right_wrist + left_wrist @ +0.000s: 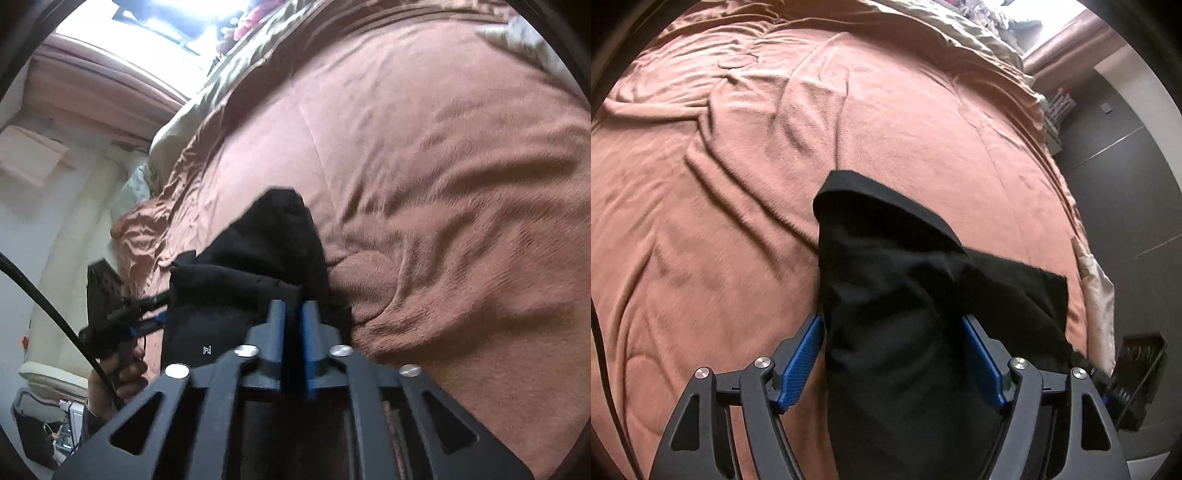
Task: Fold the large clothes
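A black garment (905, 295) lies bunched on a salmon-pink blanket (738, 184) that covers a bed. My left gripper (892, 321) is open wide, its blue pads (801, 362) on either side of the cloth, which droops loosely through the gap. In the right wrist view the same garment (266, 240) is heaped just ahead of my right gripper (291, 306). Its blue pads (308, 332) stand a narrow gap apart, and dark cloth sits in that gap without being squeezed. A hand (118, 373) holds the left gripper (162, 306) at the garment's left edge.
The blanket (443, 184) is creased all over. An olive-beige duvet (942, 33) is piled at the far end of the bed. Dark floor (1126, 166) runs along the bed's right edge. A black cable (55, 314) hangs by the hand.
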### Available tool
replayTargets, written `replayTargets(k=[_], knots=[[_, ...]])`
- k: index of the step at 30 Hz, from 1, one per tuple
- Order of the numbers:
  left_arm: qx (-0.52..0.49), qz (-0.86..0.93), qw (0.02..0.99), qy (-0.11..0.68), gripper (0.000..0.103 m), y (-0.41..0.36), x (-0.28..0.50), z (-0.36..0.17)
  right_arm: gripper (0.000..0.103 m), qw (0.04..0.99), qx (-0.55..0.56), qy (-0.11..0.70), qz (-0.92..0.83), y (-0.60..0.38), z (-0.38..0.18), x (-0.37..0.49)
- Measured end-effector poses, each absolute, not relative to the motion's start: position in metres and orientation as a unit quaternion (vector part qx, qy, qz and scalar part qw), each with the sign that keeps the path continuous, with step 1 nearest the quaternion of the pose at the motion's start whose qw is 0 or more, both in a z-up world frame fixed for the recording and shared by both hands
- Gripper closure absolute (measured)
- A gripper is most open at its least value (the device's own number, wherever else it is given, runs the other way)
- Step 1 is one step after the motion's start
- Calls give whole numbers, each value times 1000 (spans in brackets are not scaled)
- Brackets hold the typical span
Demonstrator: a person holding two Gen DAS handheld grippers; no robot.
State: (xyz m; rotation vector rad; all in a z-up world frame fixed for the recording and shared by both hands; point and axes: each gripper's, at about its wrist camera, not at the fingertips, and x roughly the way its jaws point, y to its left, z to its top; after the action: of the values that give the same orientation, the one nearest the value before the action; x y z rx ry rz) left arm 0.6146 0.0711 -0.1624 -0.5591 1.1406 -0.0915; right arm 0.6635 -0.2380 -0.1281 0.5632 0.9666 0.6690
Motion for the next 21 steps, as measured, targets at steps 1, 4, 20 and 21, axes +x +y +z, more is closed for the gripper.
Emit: replayTargets(k=[1,4,20,21], knots=[[-261,-44,805,531,26,72,607,-161,51,795,266,445,315,-243,-126,662],[-272,-56,802,529,26,74,589,-160,33,787,276,445,325,-253,-127,659],[-301,-92,791,525,41,76,542,-168,33,698,330,510,378,-245,-172,687],[-300,-92,791,525,41,76,543,-168,33,695,332,512,381,-243,-172,691]])
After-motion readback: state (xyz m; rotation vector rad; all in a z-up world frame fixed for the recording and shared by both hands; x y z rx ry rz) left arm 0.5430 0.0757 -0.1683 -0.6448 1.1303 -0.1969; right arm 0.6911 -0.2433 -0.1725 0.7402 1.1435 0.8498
